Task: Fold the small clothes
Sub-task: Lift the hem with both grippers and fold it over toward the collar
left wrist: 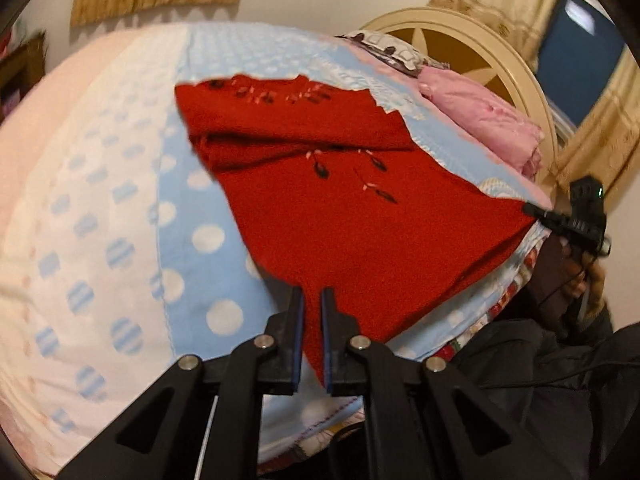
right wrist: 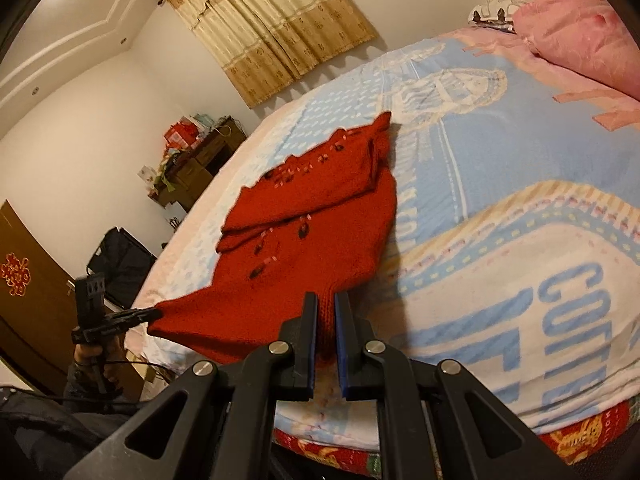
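A small red knitted garment (left wrist: 340, 208) with dark and pink embroidered leaves lies on the bed, its far part folded over. My left gripper (left wrist: 313, 300) is shut on its near hem corner. My right gripper (right wrist: 326, 304) is shut on the other hem corner; it also shows in the left wrist view (left wrist: 532, 210), pinching the cloth at the right. In the right wrist view the garment (right wrist: 312, 220) stretches between both grippers, with the left gripper (right wrist: 154, 313) at the lower left. The near hem is held taut, slightly raised off the bed.
The bed is covered by a light blue and white blanket (left wrist: 120, 208) with dots and lettering (right wrist: 520, 200). A pink pillow (left wrist: 488, 120) lies by the cream headboard (left wrist: 460, 40). A dark cabinet (right wrist: 192, 160) and a black bag (right wrist: 120, 264) stand beyond the bed.
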{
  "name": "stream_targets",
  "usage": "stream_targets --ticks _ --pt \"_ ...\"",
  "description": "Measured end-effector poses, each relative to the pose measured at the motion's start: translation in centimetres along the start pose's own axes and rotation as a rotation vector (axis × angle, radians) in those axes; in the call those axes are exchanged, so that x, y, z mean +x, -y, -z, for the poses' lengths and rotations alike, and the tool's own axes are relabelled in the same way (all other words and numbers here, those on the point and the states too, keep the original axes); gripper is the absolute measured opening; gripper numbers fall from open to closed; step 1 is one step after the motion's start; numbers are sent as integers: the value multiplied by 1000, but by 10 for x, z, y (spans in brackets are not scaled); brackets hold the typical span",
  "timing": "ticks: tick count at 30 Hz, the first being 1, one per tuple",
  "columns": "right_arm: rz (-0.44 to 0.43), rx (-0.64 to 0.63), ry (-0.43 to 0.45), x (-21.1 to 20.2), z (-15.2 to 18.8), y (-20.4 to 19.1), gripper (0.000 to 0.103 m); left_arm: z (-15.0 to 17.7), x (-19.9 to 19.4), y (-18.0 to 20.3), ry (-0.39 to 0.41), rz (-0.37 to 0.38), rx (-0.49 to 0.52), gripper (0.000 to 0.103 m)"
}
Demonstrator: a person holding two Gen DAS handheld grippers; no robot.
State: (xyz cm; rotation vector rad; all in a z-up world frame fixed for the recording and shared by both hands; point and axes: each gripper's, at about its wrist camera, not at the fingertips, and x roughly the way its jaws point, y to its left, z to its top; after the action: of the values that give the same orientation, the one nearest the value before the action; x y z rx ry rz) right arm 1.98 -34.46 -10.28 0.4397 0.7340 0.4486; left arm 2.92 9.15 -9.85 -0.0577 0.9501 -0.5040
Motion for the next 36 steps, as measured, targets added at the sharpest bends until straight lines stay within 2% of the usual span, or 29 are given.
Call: stream_targets --ticks 5,6,11,14,20,21,23,24,25,30,32,35,36 --pt "-33 8 42 -8 -15 -5 7 -11 -1 6 7 -89 77 7" --pt "-35 9 47 -9 -17 -5 1 -11 -2 6 11 -98 89 7" --pt "-42 5 65 -14 -30 -7 1 -18 -8 3 39 -148 97 7" --pt "-18 -10 17 -6 -31 -7 1 -20 -6 2 36 -140 91 7" --pt "42 46 -99 17 -12 9 4 -18 -7 8 39 -134 108 7" --pt "32 60 -122 22 -7 13 9 -18 -8 9 41 -131 105 7" --pt "3 89 -163 30 0 17 35 -18 -8 9 43 -124 100 7" --pt "-1 100 -189 36 5 18 60 -18 -8 9 43 -124 99 7" --pt "2 101 -200 39 9 17 65 -18 -8 9 42 -124 101 7" --pt "0 69 -288 58 25 6 64 -17 -5 10 33 -132 101 7" --pt "9 80 -330 66 31 6 51 -16 -4 9 26 -140 106 7" --pt "24 71 -394 80 45 6 26 -14 -2 9 23 -160 119 7" --pt "22 66 -397 82 48 6 10 -13 -2 9 23 -168 123 7"
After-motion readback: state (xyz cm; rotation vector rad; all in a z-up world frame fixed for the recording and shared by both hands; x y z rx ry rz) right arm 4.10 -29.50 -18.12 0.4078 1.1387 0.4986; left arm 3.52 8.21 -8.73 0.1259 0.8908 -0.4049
